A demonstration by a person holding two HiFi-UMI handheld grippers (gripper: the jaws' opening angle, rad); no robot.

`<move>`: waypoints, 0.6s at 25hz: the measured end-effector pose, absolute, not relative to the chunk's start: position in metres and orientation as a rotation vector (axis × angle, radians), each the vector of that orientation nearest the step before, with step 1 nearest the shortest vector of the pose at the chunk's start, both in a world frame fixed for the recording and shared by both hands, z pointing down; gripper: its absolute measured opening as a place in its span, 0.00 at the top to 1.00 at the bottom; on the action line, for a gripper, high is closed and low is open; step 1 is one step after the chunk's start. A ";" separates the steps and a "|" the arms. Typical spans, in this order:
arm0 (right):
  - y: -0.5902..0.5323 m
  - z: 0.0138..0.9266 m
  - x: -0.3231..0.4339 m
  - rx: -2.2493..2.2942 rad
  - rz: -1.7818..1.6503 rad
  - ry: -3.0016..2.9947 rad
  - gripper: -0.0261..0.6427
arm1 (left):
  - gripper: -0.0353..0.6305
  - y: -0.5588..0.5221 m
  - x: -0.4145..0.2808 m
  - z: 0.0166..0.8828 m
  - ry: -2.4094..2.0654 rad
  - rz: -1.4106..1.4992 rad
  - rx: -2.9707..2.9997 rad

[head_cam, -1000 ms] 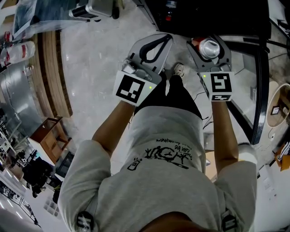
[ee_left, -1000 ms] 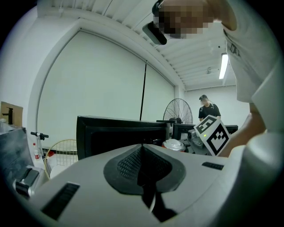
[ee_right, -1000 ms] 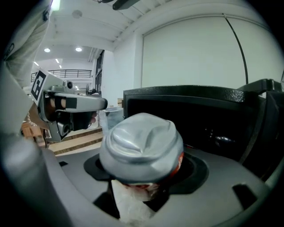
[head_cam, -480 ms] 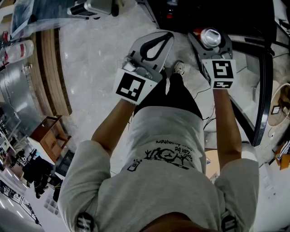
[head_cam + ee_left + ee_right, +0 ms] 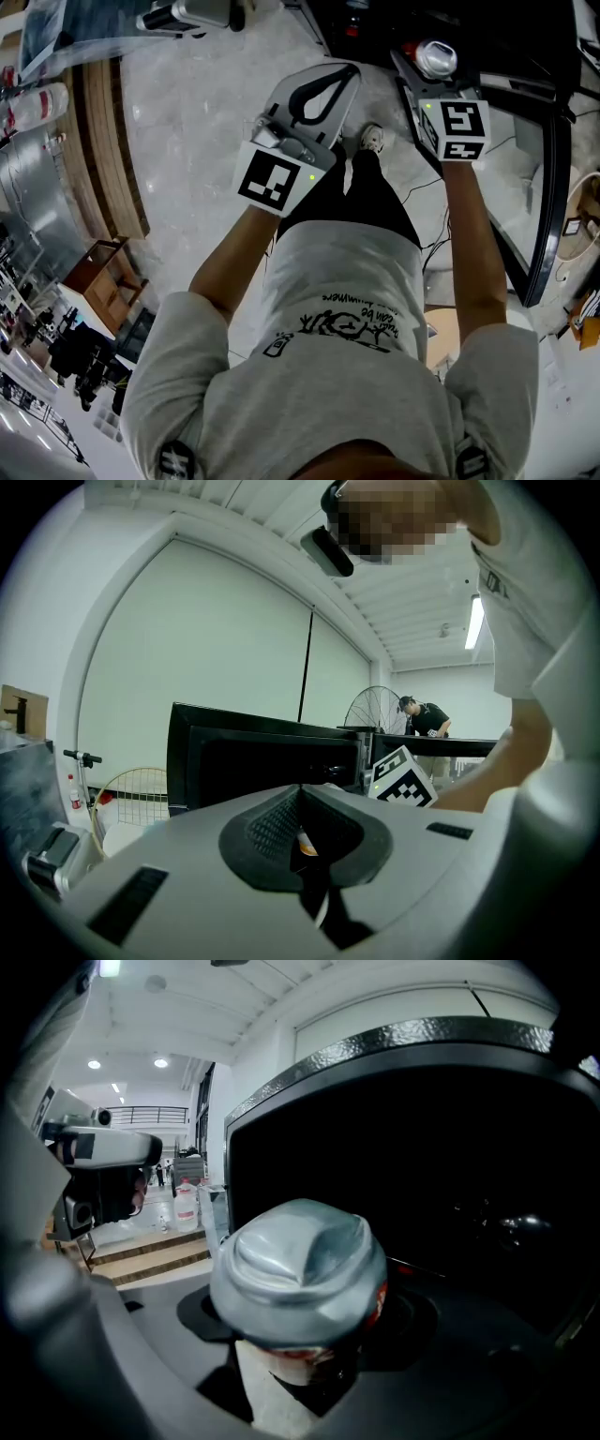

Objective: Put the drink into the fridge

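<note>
The right claw (image 5: 437, 67) stands well open, but only because it is clamped on the can (image 5: 298, 1274). Its jaws press on the red body from both sides, and the silver top stands clear above them. The drink is thus in the claw, just short of the fridge (image 5: 394, 1044), whose dark mouth lies straight ahead of the jaws. The left claw (image 5: 349, 73) hangs beside the right one with its jaws together and nothing between them.

The biggest risk is probably the grip. The pads hold a smooth round wall, and much of the can rises above them, so a jolt or a quick tilt may let it pivot or slide out and drop to the floor below.

The next is the opening. The fridge's frame is near, above and to the left of the claw, and what looks like the open door (image 5: 548, 187) runs along to its right. A path that drifts sideways may knock the can or a jaw on either.

The inside ahead is too dark to make out a shelf, with only a few glints showing. The can may therefore land on an edge, or bump something already in there and topple.

Opening the jaws before the base rests flat would drop it, and pulling back too tight to it could drag it over.
</note>
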State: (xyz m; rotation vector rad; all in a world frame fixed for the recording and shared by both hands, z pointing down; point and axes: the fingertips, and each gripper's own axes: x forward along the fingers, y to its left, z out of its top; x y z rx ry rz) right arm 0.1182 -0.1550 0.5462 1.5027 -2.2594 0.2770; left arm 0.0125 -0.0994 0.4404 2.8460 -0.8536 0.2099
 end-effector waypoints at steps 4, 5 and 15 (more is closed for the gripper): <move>-0.167 0.556 0.123 1.521 0.297 -2.251 0.46 | 0.91 -0.102 0.012 0.443 -0.853 0.211 2.841; -0.170 0.560 0.125 1.529 0.308 -2.247 0.46 | 0.91 -0.102 0.012 0.444 -0.853 0.212 2.840; -0.195 0.589 0.135 1.573 0.350 -2.208 0.46 | 0.91 -0.107 0.014 0.452 -0.848 0.223 2.829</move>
